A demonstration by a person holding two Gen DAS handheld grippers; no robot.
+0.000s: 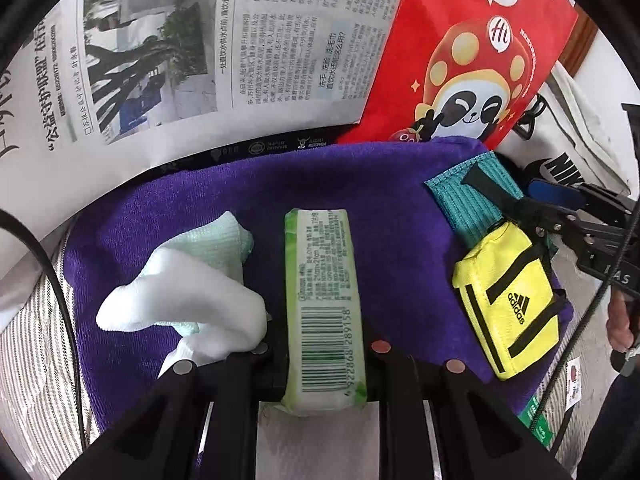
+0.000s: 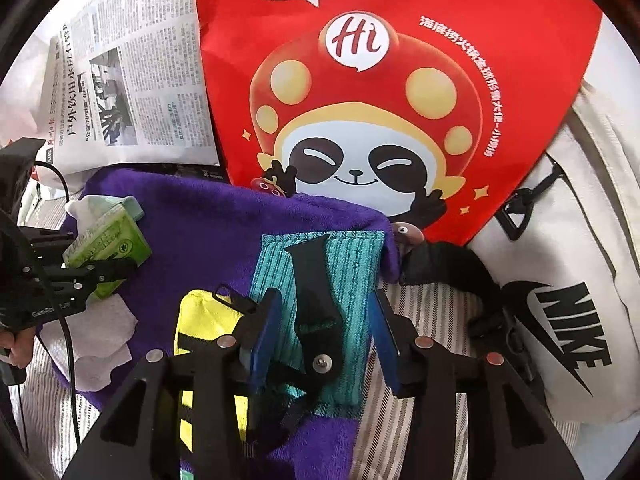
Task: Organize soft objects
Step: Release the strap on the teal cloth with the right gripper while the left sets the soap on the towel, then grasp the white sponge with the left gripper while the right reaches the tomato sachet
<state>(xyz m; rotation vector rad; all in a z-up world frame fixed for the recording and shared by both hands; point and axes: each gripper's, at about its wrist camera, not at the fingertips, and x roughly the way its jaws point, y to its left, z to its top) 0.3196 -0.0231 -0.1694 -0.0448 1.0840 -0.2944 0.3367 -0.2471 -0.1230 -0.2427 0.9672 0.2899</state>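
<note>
Left gripper point(image 1: 324, 350) clamps the tissue pack point(image 1: 323, 304) over the purple towel point(image 1: 360, 184); right gripper point(image 2: 320, 340) stands apart, empty.

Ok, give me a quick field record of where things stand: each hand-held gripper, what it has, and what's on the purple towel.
left hand-held gripper: shut on the tissue pack, over the purple towel
right hand-held gripper: open, jaws either side of a black strap on the teal cloth, pads not pressing
on towel: white cloth, teal cloth, yellow pouch
behind towel: newspaper, red bag
right of towel: white bag
</note>
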